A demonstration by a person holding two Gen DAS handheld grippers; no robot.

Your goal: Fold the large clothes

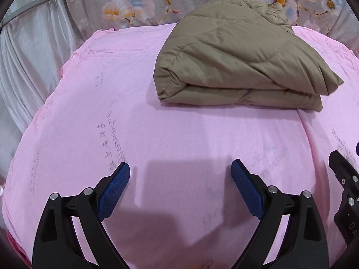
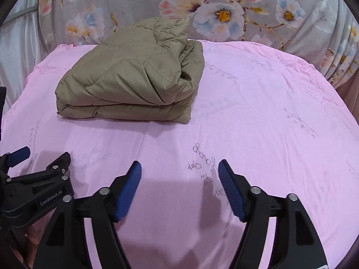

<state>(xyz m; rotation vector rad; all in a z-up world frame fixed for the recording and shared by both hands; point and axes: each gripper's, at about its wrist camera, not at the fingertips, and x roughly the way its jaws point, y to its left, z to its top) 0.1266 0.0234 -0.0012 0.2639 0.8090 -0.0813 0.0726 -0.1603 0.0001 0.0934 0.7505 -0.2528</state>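
Observation:
A tan quilted jacket (image 1: 237,60) lies folded into a thick bundle on the pink sheet (image 1: 112,112), toward the far side. In the right wrist view the jacket (image 2: 132,78) sits left of centre. My left gripper (image 1: 180,168) hovers over bare sheet well short of the bundle, its blue pads wide apart with nothing between them. My right gripper (image 2: 179,165) is likewise open over the sheet (image 2: 269,112), empty, nearer than the jacket and to its right. The left gripper's black body (image 2: 33,186) shows at the left edge of the right wrist view.
A grey floral fabric (image 2: 224,11) rises behind the pink sheet. White curtain folds (image 1: 29,51) hang at the left, past the sheet's edge. Faint printed script marks the sheet. The right gripper's body (image 1: 345,190) appears at the right edge of the left wrist view.

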